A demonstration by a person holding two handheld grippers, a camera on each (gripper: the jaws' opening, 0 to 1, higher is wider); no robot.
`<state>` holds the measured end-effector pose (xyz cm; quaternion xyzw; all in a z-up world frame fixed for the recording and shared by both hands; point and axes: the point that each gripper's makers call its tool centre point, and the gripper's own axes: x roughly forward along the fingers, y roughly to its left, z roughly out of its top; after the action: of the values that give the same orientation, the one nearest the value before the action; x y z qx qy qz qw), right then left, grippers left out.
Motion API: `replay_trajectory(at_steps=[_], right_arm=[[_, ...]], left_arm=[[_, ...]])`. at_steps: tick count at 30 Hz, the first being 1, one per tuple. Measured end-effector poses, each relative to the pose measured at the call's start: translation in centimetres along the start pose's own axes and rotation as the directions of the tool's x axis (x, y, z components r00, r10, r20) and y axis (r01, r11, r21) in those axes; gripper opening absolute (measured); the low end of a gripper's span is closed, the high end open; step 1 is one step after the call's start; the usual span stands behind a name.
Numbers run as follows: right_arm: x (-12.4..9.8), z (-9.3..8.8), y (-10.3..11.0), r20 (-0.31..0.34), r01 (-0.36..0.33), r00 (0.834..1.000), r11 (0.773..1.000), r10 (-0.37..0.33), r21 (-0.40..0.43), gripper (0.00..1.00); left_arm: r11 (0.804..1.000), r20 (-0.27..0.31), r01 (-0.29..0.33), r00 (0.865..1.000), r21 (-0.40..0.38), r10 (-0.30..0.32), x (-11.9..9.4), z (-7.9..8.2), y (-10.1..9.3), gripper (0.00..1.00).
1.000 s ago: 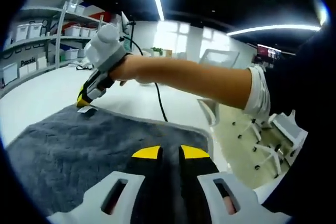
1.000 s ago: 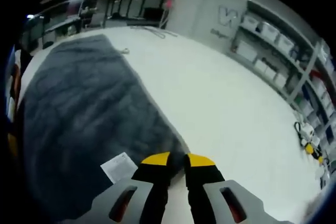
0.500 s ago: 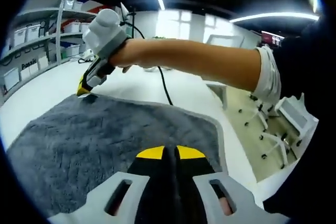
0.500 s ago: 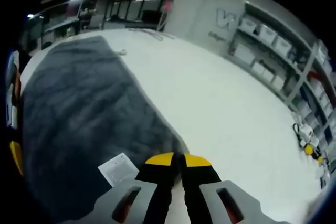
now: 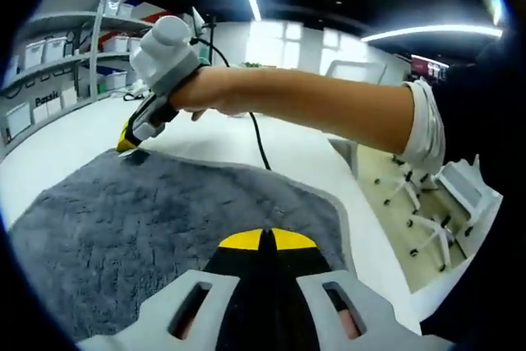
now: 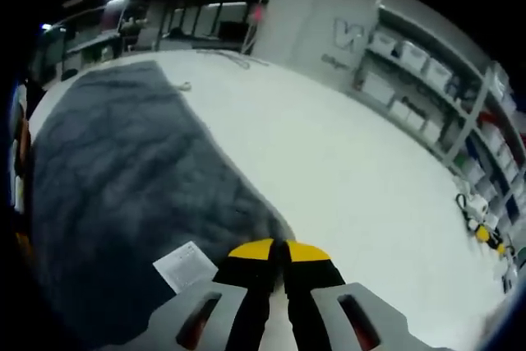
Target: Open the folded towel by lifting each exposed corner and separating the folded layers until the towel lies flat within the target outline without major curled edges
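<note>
Pinching two corners of the dark grey fluffy towel (image 5: 164,219) spread on the white tabletop (image 6: 345,170).
Left gripper (image 5: 267,240) has its yellow-tipped jaws closed on the near towel edge; right gripper (image 6: 277,250) is clamped on the corner beside the white care label (image 6: 187,265). Judging from this, both should pull outward together, low and evenly, so the edges settle uncurled.

One grey towel (image 5: 156,219) on one white worktop (image 6: 345,162). One white care label (image 6: 186,265) at the towel's near corner. Two grippers: left (image 5: 265,240), right (image 6: 278,249). One black cable (image 5: 256,141) crossing the worktop.
</note>
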<state>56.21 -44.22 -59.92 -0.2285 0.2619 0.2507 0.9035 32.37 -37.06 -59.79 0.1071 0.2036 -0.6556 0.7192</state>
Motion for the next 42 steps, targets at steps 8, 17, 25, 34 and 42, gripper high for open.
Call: replay_trajectory(at_steps=[8,17,25,34,42], right_arm=[[-0.2,0.6,-0.6,0.027,0.040,0.999,0.999,-0.039,-0.012,0.05],[-3.8,1.1,-1.7,0.043,0.115,0.993,0.993,-0.114,-0.027,0.07],[-6.6,0.8,-0.9,0.045,0.117,0.992,0.993,-0.117,-0.010,0.08],[-9.6,1.3,0.9,0.106,0.107,0.987,0.989,-0.118,0.106,0.15],[-11.4,0.8,2.8,0.149,0.113,0.979,0.976,-0.142,0.186,0.17]], left_arm=[[0.999,0.018,0.018,1.000,-0.034,-0.017,0.0,0.2,0.1,0.02],[0.999,0.070,0.007,0.998,-0.040,-0.004,-0.8,1.8,0.2,0.11],[0.998,0.105,-0.056,0.993,-0.007,0.057,-2.9,2.4,2.0,0.19],[0.987,0.123,-0.154,0.980,-0.051,0.159,-6.5,1.5,5.2,0.29],[0.965,0.126,-0.253,0.957,-0.075,0.261,-10.3,0.0,8.2,0.35]])
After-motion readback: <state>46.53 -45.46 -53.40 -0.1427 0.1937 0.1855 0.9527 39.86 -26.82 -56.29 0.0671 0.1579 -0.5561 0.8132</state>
